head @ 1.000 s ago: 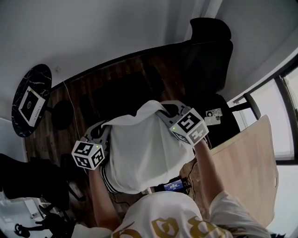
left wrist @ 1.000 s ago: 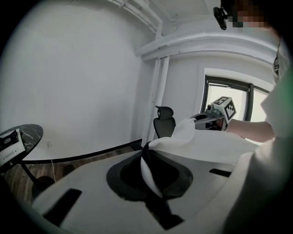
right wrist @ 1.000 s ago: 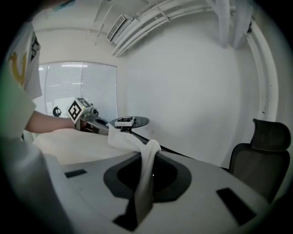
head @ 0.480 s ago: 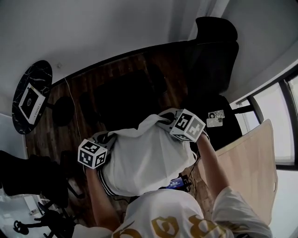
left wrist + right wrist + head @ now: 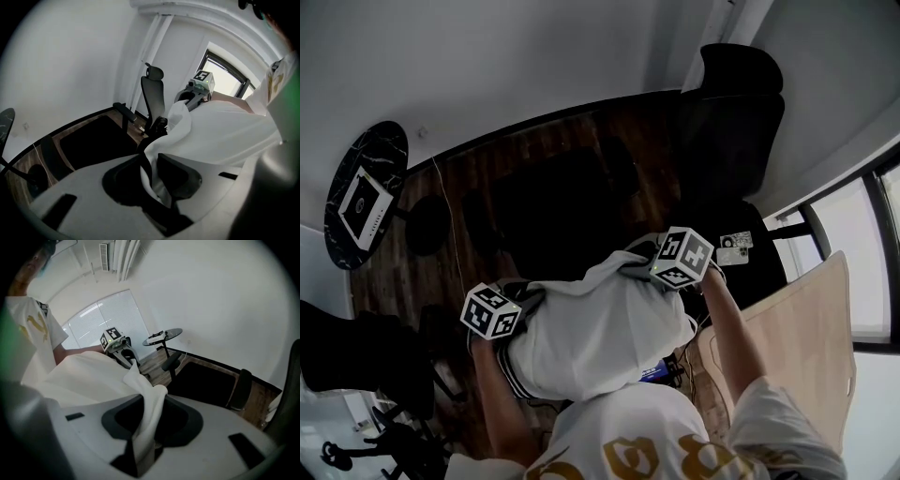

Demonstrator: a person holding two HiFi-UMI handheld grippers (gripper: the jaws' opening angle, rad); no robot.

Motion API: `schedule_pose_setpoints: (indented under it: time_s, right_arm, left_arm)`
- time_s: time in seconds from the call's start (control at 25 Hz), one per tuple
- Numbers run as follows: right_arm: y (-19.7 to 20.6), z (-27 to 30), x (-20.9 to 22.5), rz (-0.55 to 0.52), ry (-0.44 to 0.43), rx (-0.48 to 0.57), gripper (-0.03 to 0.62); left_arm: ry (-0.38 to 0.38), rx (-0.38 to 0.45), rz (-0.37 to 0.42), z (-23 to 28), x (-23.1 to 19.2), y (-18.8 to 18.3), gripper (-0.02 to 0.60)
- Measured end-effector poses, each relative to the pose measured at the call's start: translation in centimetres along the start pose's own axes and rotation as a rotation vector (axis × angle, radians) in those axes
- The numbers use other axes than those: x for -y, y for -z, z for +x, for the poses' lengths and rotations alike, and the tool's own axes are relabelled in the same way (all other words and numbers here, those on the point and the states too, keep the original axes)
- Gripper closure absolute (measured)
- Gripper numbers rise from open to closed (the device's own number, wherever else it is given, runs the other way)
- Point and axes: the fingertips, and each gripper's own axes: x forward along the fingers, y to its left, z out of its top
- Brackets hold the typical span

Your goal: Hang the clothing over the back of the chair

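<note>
The left gripper's fingers are opening, an edge of the white garment loose between them. The garment spans to the right gripper, whose fingers are also opening around its edge. The black office chair stands apart, with open floor ahead.

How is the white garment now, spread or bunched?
Spread: the white garment stretches broadly between the left tool and right tool, with a fold between each one's opening jaws.
</note>
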Motion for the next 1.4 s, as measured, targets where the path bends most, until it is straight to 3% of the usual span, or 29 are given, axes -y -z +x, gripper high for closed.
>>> schedule_pose_setpoints:
  time_s: [0.16,0.32,0.68,0.92,1.04,1.16,1.28,1.4]
  right_arm:
    - [0.8,0.5,-1.2,0.023,-0.114,-0.060,0.437]
    - [1.1,0.0,-2.7,0.074,-0.245,-0.099,0.379]
    - [-0.5,-1.5,-1.8,0.066,-0.164,-0.043,0.356]
    - [-2.4,-3.0,-1.4,0.026,0.002,0.029,0.356]
    - [-3.4,-4.2,-1.1,-0.052,0.147,0.046,0.380]
    - [-4.5,-6.2,-0.4,-0.142,0.339,0.086,0.472]
    - [-5.9,-8.2,-1.5,-0.170,0.461,0.151,0.540]
    - [-6.5,-9.6,-3.1,-0.221,0.595,0.166,0.563]
  left_arm:
    - [0.015,-0.015,0.042,-0.1,-0.1,0.7,0.406]
    - [0.067,0.004,-0.012,-0.7,0.1,0.8,0.325]
    - [0.062,0.072,-0.036,-2.3,-0.1,0.3,0.296]
    - [-0.001,0.181,-0.003,-4.4,0.1,-1.7,0.298]
    - [-0.054,0.207,0.023,-5.9,-0.1,-2.5,0.311]
    - [-0.134,0.208,0.078,-7.7,-0.5,-2.8,0.435]
    - [-0.197,0.238,0.121,-9.7,-0.1,-3.2,0.528]
    - [-0.280,0.302,0.118,-11.7,0.6,-4.1,0.555]
